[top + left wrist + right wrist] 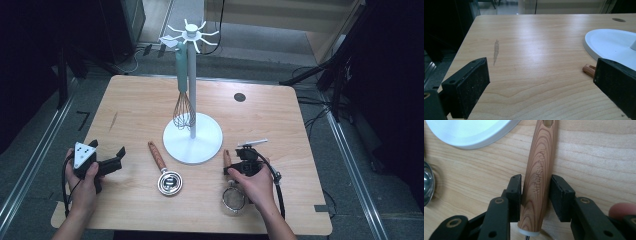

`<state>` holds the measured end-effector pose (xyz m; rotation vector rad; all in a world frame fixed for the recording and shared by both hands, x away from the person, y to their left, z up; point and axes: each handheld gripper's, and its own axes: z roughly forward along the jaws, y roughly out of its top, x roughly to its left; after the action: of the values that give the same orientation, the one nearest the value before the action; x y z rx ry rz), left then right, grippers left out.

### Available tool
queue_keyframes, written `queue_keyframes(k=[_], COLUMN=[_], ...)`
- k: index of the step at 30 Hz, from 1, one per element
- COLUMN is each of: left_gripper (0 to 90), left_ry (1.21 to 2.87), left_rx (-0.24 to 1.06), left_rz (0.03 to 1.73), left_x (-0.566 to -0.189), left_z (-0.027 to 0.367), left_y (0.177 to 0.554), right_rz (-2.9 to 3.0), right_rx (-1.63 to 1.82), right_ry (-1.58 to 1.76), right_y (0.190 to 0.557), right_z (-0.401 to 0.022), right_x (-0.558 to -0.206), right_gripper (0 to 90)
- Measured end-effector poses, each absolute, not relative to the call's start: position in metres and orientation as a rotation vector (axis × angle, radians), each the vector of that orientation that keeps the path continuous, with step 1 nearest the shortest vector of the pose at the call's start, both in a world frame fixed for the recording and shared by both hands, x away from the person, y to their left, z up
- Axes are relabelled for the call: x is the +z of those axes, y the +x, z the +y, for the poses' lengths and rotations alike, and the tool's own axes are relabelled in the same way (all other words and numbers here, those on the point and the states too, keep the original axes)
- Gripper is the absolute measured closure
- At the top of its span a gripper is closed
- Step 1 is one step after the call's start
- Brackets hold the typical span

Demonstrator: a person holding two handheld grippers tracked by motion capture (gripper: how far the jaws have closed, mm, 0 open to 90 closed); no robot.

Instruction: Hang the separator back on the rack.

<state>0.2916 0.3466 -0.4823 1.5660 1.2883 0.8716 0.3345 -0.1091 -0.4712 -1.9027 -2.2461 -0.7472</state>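
On table: 2 wood-handled tools (161,166), 1 rack (192,137); right hand-held gripper (535,195) astride 1 handle, left (107,162) released.

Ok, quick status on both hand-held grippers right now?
Left hand-held gripper: open, nothing between its jaws.
Right hand-held gripper: jaws on either side of the wooden handle, left pad touching, right pad's contact unclear.

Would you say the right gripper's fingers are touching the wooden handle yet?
Cannot tell: in the right gripper view the fingers flank the wooden handle closely, without plain contact or gap.
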Motion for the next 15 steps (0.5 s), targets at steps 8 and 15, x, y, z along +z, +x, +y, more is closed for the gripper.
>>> queue_keyframes(k=[8, 15], left_gripper=[1.0, 1.0], left_ry=[1.567, 1.565], left_rx=[0.872, 0.873], left_rz=[1.289, 1.291], left_x=[-0.4823, -0.4824], left_z=[0.3464, 0.3464], left_y=[0.2917, 0.2919], right_rz=[-2.322, -2.327], right_rx=[-0.707, -0.723], right_ry=[-1.925, -1.918], right_y=[0.3311, 0.3294], right_z=[-0.103, -0.1036], right_x=[-0.4694, -0.4699], right_gripper=[69.0, 69.6])
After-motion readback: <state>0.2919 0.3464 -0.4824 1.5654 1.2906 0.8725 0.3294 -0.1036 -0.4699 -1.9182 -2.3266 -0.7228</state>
